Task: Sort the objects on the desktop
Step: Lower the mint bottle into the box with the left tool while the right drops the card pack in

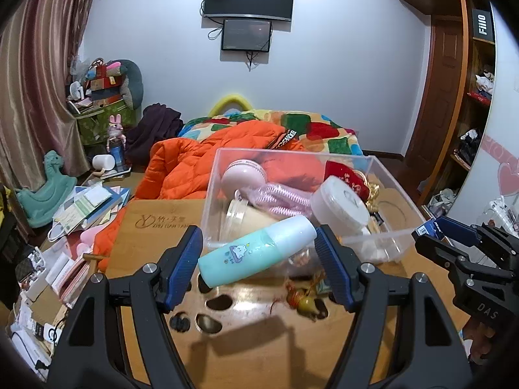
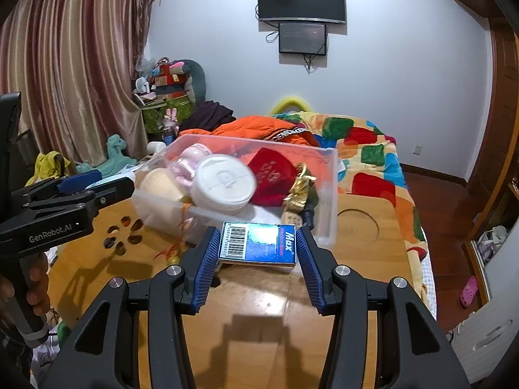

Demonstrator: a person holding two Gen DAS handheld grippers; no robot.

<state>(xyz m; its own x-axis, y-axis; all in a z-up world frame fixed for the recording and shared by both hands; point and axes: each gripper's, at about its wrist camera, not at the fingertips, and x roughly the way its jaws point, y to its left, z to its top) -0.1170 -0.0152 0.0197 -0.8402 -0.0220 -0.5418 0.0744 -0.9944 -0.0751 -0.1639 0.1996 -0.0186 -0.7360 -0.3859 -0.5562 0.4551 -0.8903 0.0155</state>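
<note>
My left gripper (image 1: 259, 253) is shut on a mint-green bottle with a pale cap (image 1: 256, 251), held tilted above the wooden table, just in front of the clear plastic bin (image 1: 373, 240). My right gripper (image 2: 258, 246) is shut on a blue box with a barcode (image 2: 258, 243), held by the bin's near wall (image 2: 327, 194). The bin holds a pink brush (image 1: 269, 191), a white round jar (image 2: 223, 183), a red pouch (image 2: 272, 175) and a gold-wrapped item (image 2: 300, 191). The right gripper shows at the right edge of the left wrist view (image 1: 434, 230); the left gripper shows at the left of the right wrist view (image 2: 97, 181).
A small charm with red threads (image 1: 305, 300) lies on the bamboo table (image 1: 259, 350), which has cut-out holes (image 1: 207, 321) and a round recess (image 2: 356, 230). An orange jacket (image 1: 188, 165) and a patterned blanket (image 2: 373, 155) lie on the bed behind. Clutter covers the floor at left.
</note>
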